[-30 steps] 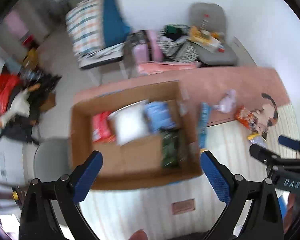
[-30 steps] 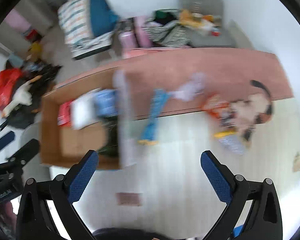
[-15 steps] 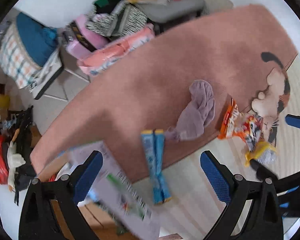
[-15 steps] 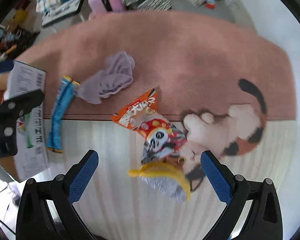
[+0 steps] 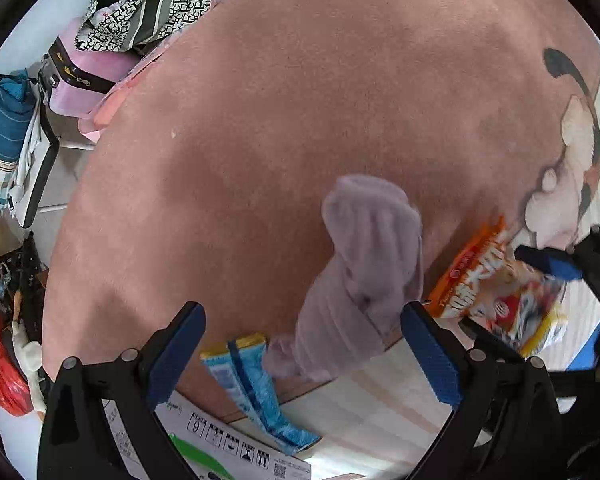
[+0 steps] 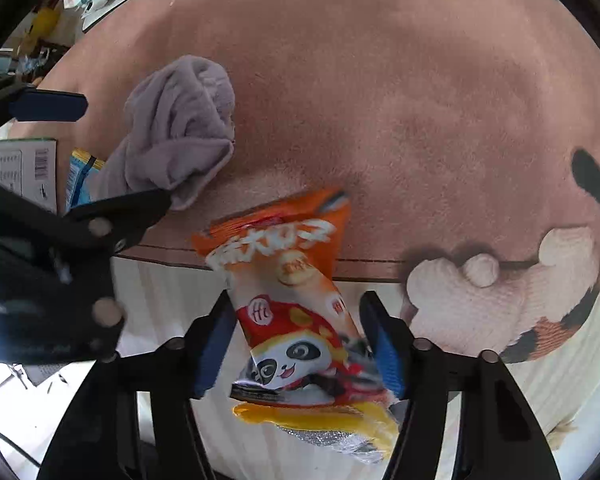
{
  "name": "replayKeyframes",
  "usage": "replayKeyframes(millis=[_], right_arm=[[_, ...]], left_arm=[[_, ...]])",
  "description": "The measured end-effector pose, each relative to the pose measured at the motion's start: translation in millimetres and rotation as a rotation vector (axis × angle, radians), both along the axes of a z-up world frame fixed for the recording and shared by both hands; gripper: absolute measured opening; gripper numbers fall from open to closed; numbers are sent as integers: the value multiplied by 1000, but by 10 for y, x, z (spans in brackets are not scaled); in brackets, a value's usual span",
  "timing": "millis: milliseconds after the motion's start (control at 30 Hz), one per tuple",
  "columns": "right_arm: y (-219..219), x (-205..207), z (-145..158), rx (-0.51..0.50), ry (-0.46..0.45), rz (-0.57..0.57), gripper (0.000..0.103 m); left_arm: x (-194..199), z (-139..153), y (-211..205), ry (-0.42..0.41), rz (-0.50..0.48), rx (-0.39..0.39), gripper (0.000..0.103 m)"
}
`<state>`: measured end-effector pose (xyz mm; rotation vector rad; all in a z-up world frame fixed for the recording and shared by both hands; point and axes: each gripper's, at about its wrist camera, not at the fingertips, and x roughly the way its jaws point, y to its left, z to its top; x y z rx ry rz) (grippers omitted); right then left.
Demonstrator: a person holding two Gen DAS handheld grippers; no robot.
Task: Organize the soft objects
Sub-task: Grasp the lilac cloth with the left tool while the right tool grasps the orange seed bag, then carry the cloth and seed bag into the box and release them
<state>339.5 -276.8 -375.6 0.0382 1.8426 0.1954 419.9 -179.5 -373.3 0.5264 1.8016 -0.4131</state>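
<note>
**Two grippers over the rug, snack bag between the right one's pads**

The right gripper (image 6: 296, 344) sits low in the centre of the right wrist view with its blue pads either side of an orange snack bag (image 6: 292, 300). The pads look partly drawn in and close against the bag's sides, but motion blur there leaves it unclear whether they actually pinch it. The bag lies across the edge of a pink rug (image 6: 380, 80), its orange top on the pile and its panda-printed lower half over the pale striped floor (image 6: 160, 292). A yellow and silver packet (image 6: 320, 424) lies just beneath the bag's lower end.

The left gripper (image 5: 304, 352) is spread wide, nothing between its pads, at the bottom of the left wrist view. A crumpled mauve cloth (image 5: 364, 272) lies on the rug just ahead of it, reaching down to the rug's edge. A blue sachet strip (image 5: 252, 388) lies beside the cloth's lower end, touching or nearly so, crossing from rug to floor. A printed cardboard flap (image 5: 220, 448) shows at the lower left. A cat figure (image 6: 500, 300) is worked into the rug at the right.
</note>
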Motion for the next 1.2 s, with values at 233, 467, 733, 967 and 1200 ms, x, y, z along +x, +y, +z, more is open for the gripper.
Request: replayKeyframes(millis=[233,467,733,967,1200], right_arm=[[-22,-2,-10,-55,-2,2,48],[-39,-13,25,-101,2,-29,38],[-93,-48,474,-119,-78,-146,34],[55,-114,1255,-69,-200,-212,34],[861,-263,2028,-5,-316,-169,34]], left_arm=[[39,-118,-37,54,46,-25,54],[-45,-82,-33,16,76,-34,37],[-63,420,340,-85,231,-122,37],[-146,1221,770,-190,344,-231,36],[-568,1964,1496,-282,444,-307,37]])
